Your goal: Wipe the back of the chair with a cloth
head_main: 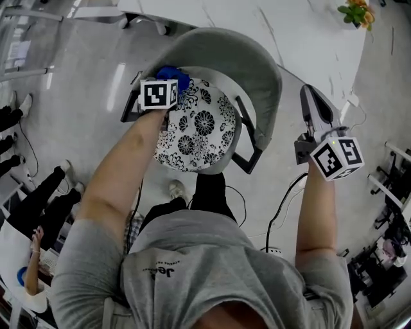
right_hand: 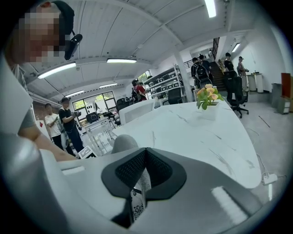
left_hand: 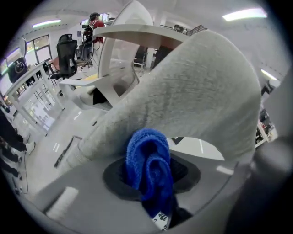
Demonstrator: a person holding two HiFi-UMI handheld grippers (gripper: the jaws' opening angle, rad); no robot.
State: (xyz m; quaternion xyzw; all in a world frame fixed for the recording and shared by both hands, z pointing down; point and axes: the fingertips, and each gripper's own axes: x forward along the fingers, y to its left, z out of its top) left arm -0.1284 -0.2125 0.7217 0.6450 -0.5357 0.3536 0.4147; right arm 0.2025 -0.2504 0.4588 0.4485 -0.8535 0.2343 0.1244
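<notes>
A chair with a curved grey back [head_main: 260, 64] and a black-and-white flowered cushion [head_main: 199, 125] stands in front of me in the head view. My left gripper [head_main: 168, 82] is at the left end of the chair back, shut on a bunched blue cloth [head_main: 174, 76]. In the left gripper view the blue cloth [left_hand: 147, 153] sticks out between the jaws of the left gripper [left_hand: 151, 170], pressed close to the grey fabric back [left_hand: 201, 91]. My right gripper [head_main: 308, 91] hangs in the air to the right of the chair, shut and holding nothing; in its own view the right gripper [right_hand: 144, 157] has its pads meeting.
A white marble table [head_main: 257, 19] with a potted plant [head_main: 356, 13] lies beyond the chair. People [head_main: 38, 199] sit at the left. Cables [head_main: 282, 205] run over the floor at the right, beside shelving [head_main: 392, 186]. Other people [right_hand: 68, 121] stand across the room.
</notes>
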